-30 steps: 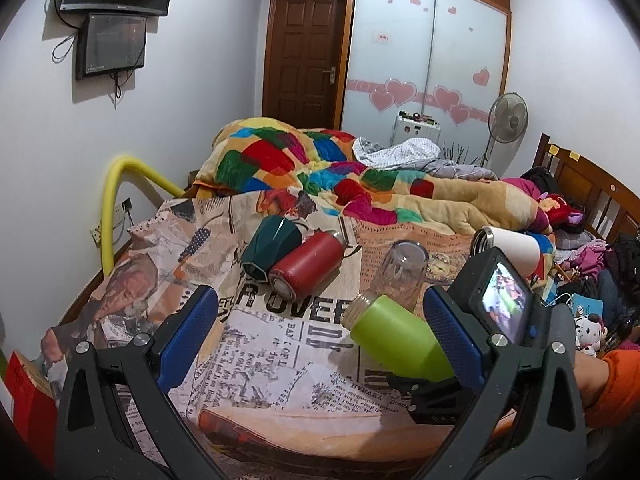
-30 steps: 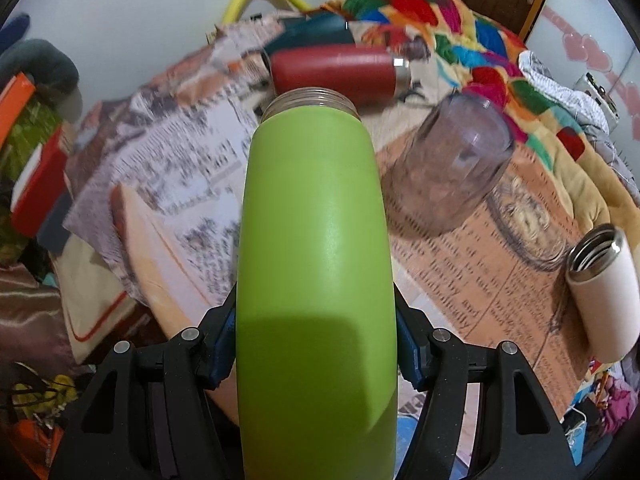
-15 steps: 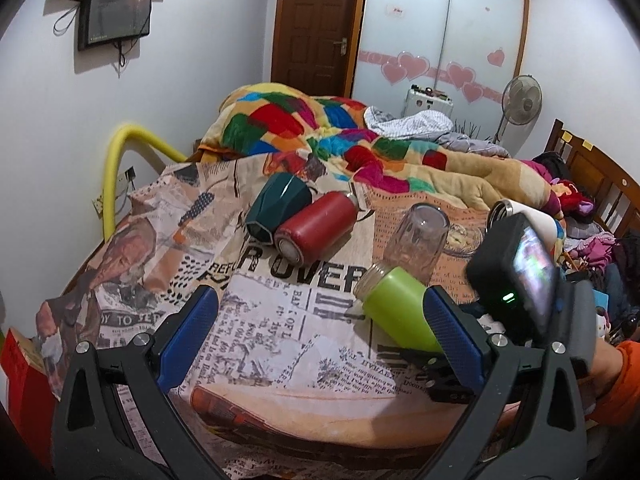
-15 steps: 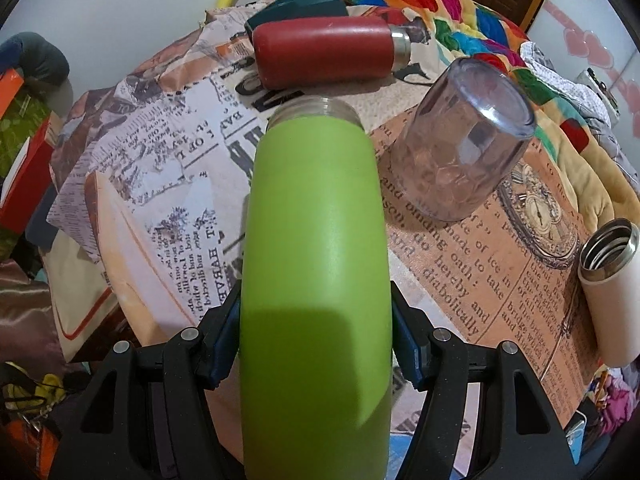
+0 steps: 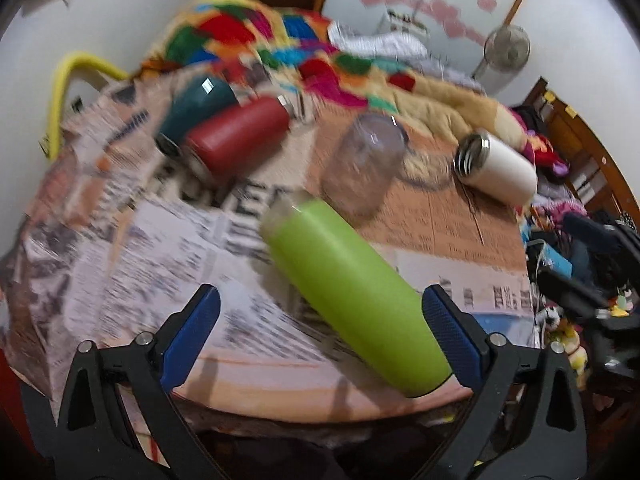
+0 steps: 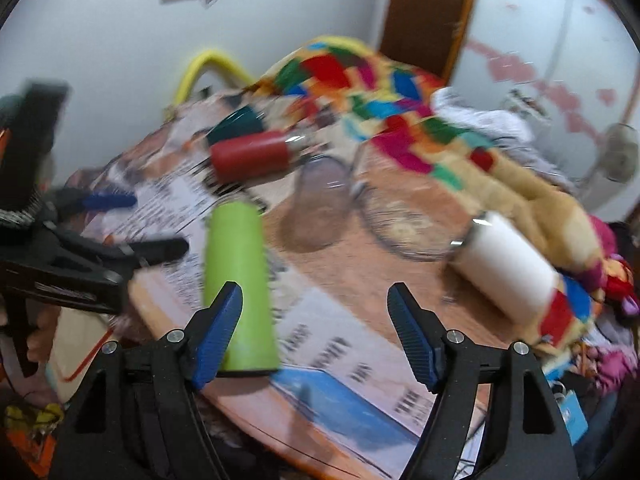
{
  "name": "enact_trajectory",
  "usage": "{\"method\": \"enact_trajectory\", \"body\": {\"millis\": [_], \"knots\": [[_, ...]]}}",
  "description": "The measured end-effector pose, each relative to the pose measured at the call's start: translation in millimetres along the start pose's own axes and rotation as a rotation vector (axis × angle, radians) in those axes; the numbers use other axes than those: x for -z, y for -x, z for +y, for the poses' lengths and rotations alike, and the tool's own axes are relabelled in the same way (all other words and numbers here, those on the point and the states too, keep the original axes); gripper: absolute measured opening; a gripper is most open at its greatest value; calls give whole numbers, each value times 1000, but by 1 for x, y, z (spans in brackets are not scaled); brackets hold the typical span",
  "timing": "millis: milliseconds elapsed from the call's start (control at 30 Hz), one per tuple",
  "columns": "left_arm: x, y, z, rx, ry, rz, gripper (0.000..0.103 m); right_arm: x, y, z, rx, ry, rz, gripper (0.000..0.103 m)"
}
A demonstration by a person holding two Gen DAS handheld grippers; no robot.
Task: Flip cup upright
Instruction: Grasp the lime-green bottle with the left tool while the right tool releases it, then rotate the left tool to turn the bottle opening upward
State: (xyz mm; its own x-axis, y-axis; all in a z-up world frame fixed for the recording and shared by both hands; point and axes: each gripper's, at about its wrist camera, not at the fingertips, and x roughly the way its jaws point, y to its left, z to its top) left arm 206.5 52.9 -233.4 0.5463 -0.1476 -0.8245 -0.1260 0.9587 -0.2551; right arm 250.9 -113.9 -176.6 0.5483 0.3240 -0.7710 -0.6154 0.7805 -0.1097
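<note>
The lime green cup (image 5: 352, 292) lies on its side on the newspaper-print cloth, mouth pointing away; it also shows in the right wrist view (image 6: 238, 280). My left gripper (image 5: 320, 320) is open, its blue pads either side of the green cup's near half without touching. My right gripper (image 6: 314, 324) is open and empty, with the green cup just beyond its left pad. A clear glass (image 5: 362, 164) stands mouth down behind the green cup. Both views are motion blurred.
A red bottle (image 5: 240, 134) and a dark teal cup (image 5: 196, 108) lie on their sides at the back left. A white bottle (image 5: 498, 170) lies at the right. A colourful blanket (image 5: 280, 40) is heaped behind. The cloth's front edge (image 5: 280, 368) is near.
My right gripper has let go of the green cup and pulled back to the right. The cup now lies on the cloth. My left gripper has moved in around it.
</note>
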Motion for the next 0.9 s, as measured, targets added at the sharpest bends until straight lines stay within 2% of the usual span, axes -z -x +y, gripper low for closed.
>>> {"method": "enact_trajectory", "body": {"millis": [100, 267, 367, 467, 600, 733, 900], "knots": [[-3, -13, -9, 7, 14, 59, 98, 10, 13, -11, 27, -71, -39, 72], [-7, -36, -13, -40, 57, 155, 94, 21, 25, -23, 57, -151, -80, 72], [-10, -48, -10, -131, 78, 198, 94, 28, 32, -31, 57, -199, -101, 72], [-13, -60, -2, -163, 116, 235, 93, 35, 36, -38, 38, -245, -113, 72], [-15, -71, 4, -221, 131, 256, 83, 41, 37, -44, 18, -290, -117, 72], [-17, -80, 6, -226, 152, 263, 80, 47, 37, -46, 11, -308, -111, 72], [-23, -83, -3, -226, 88, 223, 69, 51, 41, -47, 20, -317, -111, 72]]}}
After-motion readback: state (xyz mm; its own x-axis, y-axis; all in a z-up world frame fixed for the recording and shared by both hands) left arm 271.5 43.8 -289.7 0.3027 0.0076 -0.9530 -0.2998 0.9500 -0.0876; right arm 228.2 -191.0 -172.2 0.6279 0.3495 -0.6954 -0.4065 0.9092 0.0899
